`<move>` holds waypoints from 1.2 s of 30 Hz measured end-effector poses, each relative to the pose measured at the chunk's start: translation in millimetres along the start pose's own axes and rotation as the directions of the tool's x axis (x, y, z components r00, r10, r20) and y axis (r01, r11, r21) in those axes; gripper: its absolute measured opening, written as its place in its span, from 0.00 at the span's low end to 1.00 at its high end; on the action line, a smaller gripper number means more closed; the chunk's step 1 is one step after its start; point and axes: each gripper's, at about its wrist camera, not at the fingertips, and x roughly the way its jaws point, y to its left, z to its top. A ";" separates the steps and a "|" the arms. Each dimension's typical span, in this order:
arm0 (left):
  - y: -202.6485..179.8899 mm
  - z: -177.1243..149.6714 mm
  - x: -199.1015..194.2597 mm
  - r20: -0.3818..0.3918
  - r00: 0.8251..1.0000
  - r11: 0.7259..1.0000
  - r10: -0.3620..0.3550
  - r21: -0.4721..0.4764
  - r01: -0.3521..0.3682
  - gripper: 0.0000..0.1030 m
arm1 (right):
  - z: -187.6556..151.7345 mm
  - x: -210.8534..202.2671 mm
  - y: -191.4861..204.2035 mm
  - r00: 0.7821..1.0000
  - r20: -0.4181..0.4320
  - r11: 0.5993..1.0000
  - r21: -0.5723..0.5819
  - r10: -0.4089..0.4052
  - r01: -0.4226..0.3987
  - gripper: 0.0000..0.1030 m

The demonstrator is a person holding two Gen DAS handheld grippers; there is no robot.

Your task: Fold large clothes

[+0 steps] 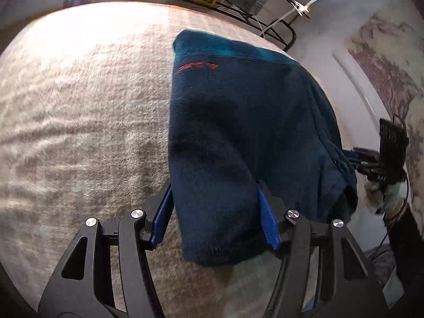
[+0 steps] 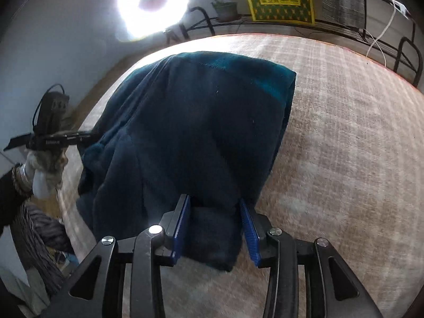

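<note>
Left wrist view: left gripper (image 1: 215, 213) at a moderate spread, its blue pads (image 1: 268, 218) clamped on a thick bunch of the dark blue fleece garment (image 1: 238, 122). The garment hangs off the pads and stretches away over the beige carpet (image 1: 79, 100), far edge resting near the carpet's far rim. Red stitched mark (image 1: 197, 66) near the far end. At the right edge, the right gripper (image 1: 371, 164) seen side-on, with the gloved hand (image 1: 381, 193) under it, touching the garment's other corner.

Right wrist view: right gripper (image 2: 215, 226) narrower, blue pads (image 2: 249, 228) pinching a folded lump of the same garment (image 2: 196, 122). Cloth drapes forward onto the carpet (image 2: 344, 145). Left gripper (image 2: 82, 139) at the left edge, gloved hand (image 2: 45, 169) beneath. Ring light (image 2: 153, 5) glares above; green-and-yellow box (image 2: 281, 0) on a black rack behind.
</note>
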 end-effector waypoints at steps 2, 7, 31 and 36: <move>0.8 3.5 -13.5 0.011 1.000 1.000 -0.008 -0.010 0.008 0.60 | -1.8 -6.0 -1.9 1.000 -0.012 1.000 -0.026 -0.006 0.006 0.38; 24.6 18.2 -36.7 0.092 0.994 0.984 -0.057 -0.161 0.071 0.72 | 2.1 -35.2 -23.2 0.991 0.123 0.997 0.045 0.054 -0.059 0.68; 35.2 43.6 33.9 0.032 0.971 0.895 -0.238 -0.381 0.231 0.58 | -0.1 45.4 -73.4 0.922 0.208 0.822 0.420 0.327 -0.386 0.61; 12.8 46.5 25.1 0.039 0.988 0.940 -0.149 -0.304 0.154 0.40 | 6.7 38.1 -63.3 0.939 0.196 0.860 0.383 0.282 -0.338 0.30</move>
